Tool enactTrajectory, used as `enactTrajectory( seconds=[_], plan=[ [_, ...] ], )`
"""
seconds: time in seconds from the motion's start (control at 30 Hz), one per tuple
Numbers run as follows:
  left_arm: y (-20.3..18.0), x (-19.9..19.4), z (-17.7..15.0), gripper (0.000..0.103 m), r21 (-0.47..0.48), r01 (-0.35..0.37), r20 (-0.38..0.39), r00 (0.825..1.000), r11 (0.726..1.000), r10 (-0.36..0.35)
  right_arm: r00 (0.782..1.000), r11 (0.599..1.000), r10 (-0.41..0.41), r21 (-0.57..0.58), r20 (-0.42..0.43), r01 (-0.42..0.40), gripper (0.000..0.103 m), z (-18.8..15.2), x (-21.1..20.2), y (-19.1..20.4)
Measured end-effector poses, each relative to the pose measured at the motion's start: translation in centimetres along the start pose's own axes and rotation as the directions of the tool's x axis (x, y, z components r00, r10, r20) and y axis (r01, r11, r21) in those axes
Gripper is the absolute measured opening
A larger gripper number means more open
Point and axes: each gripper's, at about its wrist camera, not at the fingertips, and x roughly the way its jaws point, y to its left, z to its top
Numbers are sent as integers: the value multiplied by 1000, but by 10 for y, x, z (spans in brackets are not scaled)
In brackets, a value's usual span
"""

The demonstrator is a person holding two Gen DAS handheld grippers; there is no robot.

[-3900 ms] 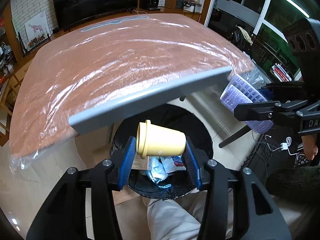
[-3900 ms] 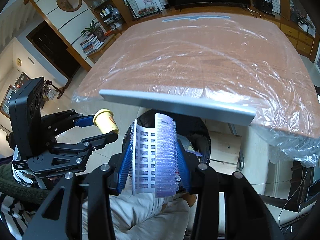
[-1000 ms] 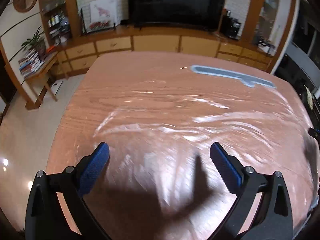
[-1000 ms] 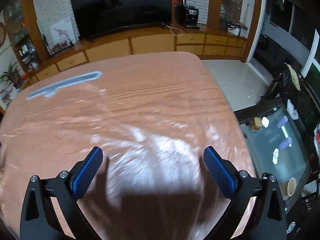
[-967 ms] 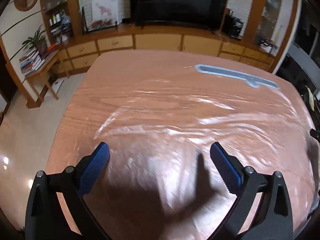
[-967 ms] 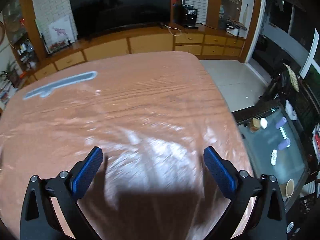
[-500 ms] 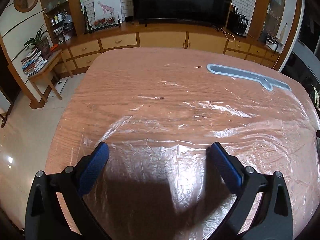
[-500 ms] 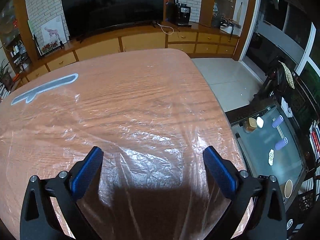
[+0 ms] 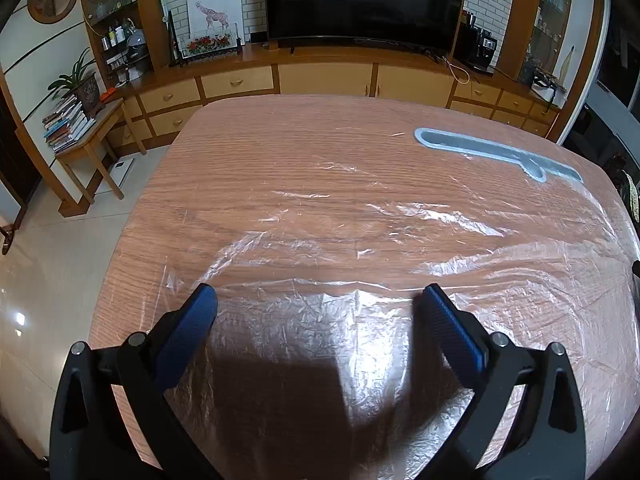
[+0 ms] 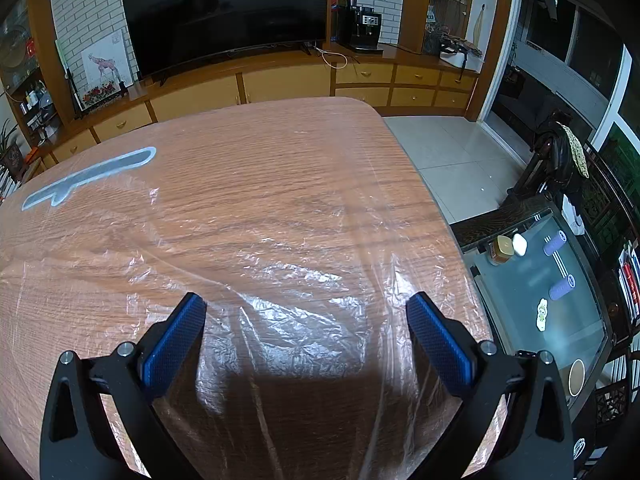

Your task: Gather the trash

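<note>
My left gripper (image 9: 318, 300) is open and empty above the near part of a wooden table (image 9: 304, 168) covered in clear plastic film. My right gripper (image 10: 306, 308) is also open and empty above the table's near right part (image 10: 260, 184). No trash item lies on the tabletop in either view. The bin seen earlier is out of view. A flat grey-blue strip (image 9: 492, 152) lies under the film at the far right, and shows at the far left in the right wrist view (image 10: 88, 176).
A long wooden cabinet (image 9: 320, 76) with a dark TV (image 9: 364, 0) runs behind the table. A small side table with books (image 9: 80, 132) stands at left. A glass coffee table with small items (image 10: 548, 288) sits low at right.
Both grippers let go of the yellow cup and the purple ridged piece held over the bin and now hang open over the tabletop. In the last second both views have steadied and pulled back slightly.
</note>
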Motion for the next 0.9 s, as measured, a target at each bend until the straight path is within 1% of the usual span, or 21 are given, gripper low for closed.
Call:
enactTrajectory(
  seconds=[0.9],
  plan=[
    [1,1,1,102,0,0,-1,1000,1000,0,1000,1000,0,0,0,0,99,0,0,0]
  ],
)
